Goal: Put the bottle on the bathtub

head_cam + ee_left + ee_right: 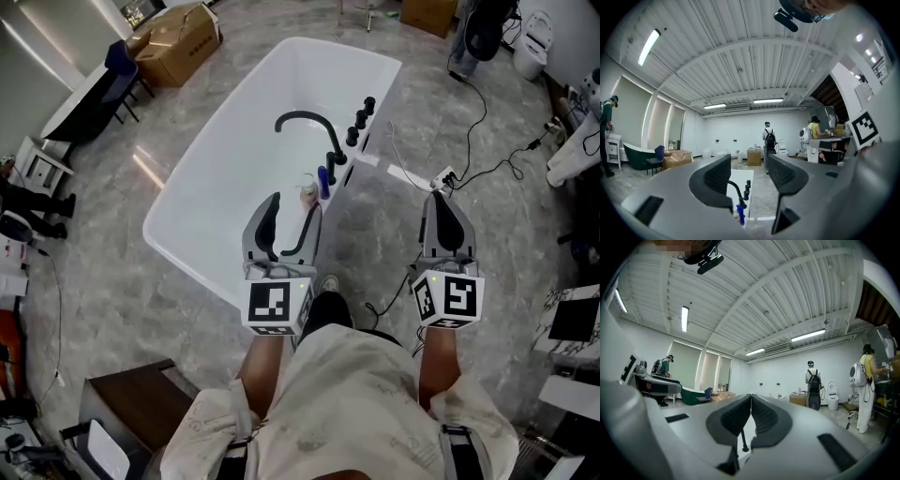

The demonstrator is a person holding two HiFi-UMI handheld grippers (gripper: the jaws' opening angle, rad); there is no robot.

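The white bathtub (234,159) lies on the grey floor ahead of me, with a black curved faucet (314,127) and black knobs (361,117) on its right rim. A small blue bottle (323,181) stands upright on that rim beside the faucet base, next to a small pale item (307,193). My left gripper (293,208) is open and empty, hovering over the tub's near right edge, just short of the bottle. In the left gripper view the bottle (739,213) shows low between the open jaws of that gripper (749,171). My right gripper (441,199) is shut and empty over the floor right of the tub; it (751,401) shows with its jaws touching.
A white power strip (442,178) and black cables (478,141) lie on the floor right of the tub. A cardboard box (173,42) sits at the far left and a dark cabinet (122,403) near left. A person with a backpack (768,140) stands far off.
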